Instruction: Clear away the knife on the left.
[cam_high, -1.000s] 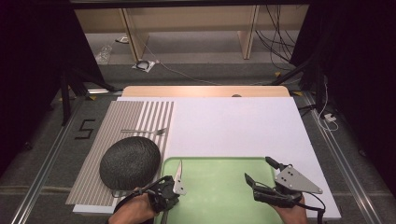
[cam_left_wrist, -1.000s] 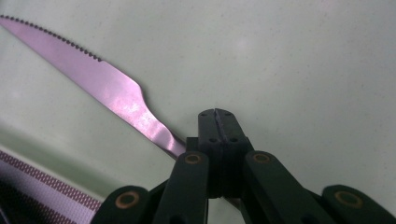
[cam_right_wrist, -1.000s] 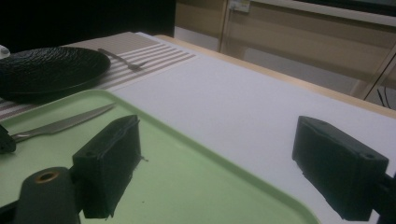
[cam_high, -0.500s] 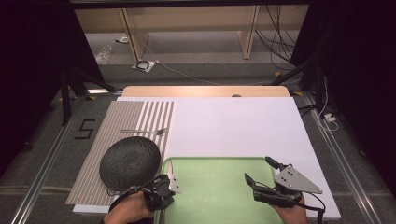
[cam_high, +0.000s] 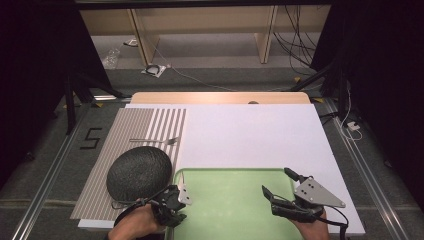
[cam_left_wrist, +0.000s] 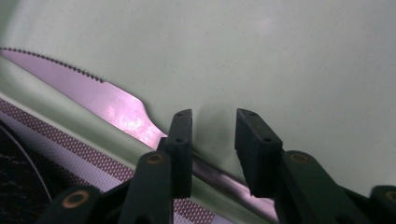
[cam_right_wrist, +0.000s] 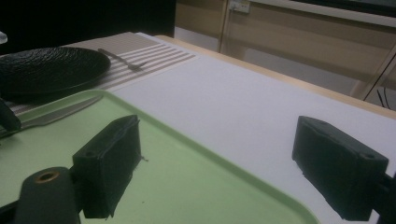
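**A:** In the high view, where are your tools?

**B:** Your left gripper (cam_high: 176, 197) sits at the lower left, at the left rim of the green tray (cam_high: 235, 210). The knife (cam_high: 182, 181) lies just inside that rim, blade pointing up the frame. Your right gripper (cam_high: 280, 190) hovers over the tray's lower right, jaws spread wide with nothing between them. The black plate (cam_high: 140, 170) rests on the striped mat (cam_high: 145, 125) left of the tray, and a fork (cam_high: 155, 140) lies above it.

**A:** And the left gripper view?

**B:** Your jaws have just been opening. They stand partly apart, straddling the knife's (cam_left_wrist: 116, 109) handle, which runs beneath them along the tray (cam_left_wrist: 280, 60) edge. The serrated blade stretches to the upper left. No pad presses on it.

**A:** The right gripper view?

**B:** Your jaws gape wide and hold nothing, low over the tray (cam_right_wrist: 187, 186). The knife (cam_right_wrist: 56, 114) lies at the left, the plate (cam_right_wrist: 46, 70) and fork (cam_right_wrist: 123, 59) beyond it.
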